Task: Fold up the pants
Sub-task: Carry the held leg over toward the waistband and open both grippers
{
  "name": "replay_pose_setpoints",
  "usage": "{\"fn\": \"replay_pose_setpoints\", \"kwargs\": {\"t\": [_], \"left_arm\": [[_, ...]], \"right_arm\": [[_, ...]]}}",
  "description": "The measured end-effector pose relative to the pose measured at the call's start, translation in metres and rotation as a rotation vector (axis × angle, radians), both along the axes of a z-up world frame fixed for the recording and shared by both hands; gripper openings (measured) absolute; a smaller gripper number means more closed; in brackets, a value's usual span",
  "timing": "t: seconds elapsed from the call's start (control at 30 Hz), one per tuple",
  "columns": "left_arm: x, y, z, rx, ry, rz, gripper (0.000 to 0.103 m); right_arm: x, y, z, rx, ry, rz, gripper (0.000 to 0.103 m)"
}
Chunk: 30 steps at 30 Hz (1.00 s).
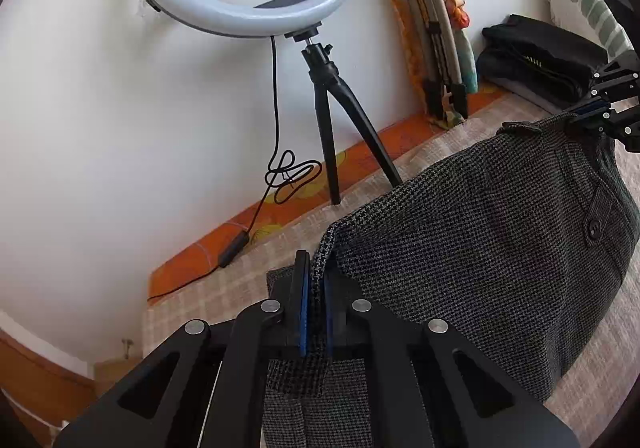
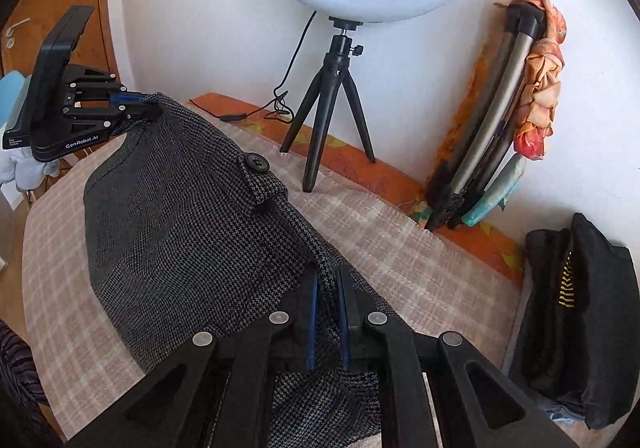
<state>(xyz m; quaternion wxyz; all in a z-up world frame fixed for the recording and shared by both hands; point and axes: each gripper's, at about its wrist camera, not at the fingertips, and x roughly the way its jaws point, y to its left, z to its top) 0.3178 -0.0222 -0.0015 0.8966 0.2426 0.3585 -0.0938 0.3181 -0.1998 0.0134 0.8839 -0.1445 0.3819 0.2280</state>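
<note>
Both clamped on pants (image 1: 460,248): left gripper (image 1: 316,304) on far-left edge, right gripper (image 2: 328,312) on waistband. Held taut above checked cloth (image 2: 400,248). Looked soft, thick, droopy; best gripped at corners.

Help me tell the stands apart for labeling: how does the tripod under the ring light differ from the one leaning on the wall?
The ring-light tripod stands upright with legs spread; the leaning tripod is folded shut and tilted against the wall. The first is all black and carries the ring light; the second has grey legs and orange cloth draped over it. Both rest at the surface's wall side.
</note>
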Motion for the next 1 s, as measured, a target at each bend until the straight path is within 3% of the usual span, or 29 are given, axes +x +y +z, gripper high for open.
{"fn": "replay_pose_setpoints", "kwargs": {"t": [0.27,0.53,0.63,0.7,0.77,1.0], "left_arm": [[0.051,0.009,-0.049,0.030,0.091,0.042,0.005],[0.071,0.009,-0.080,0.017,0.151,0.052,0.006],[0.074,0.013,-0.075,-0.020,0.159,0.059,0.012],[0.071,0.022,-0.064,-0.049,0.135,0.078,0.033],[0.066,0.036,-0.049,-0.071,0.097,0.098,0.047],[0.047,0.094,-0.009,-0.106,0.009,0.236,0.049]], "right_arm": [[0.057,0.012,-0.044,-0.058,0.063,0.008,0.006],[0.075,0.011,-0.071,-0.083,0.110,-0.004,0.006],[0.075,0.011,-0.072,-0.097,0.114,-0.005,0.006],[0.074,0.011,-0.070,-0.104,0.117,-0.009,0.006],[0.074,0.011,-0.068,-0.108,0.117,-0.008,0.006],[0.080,0.014,-0.070,-0.125,0.139,-0.032,0.006]]}}
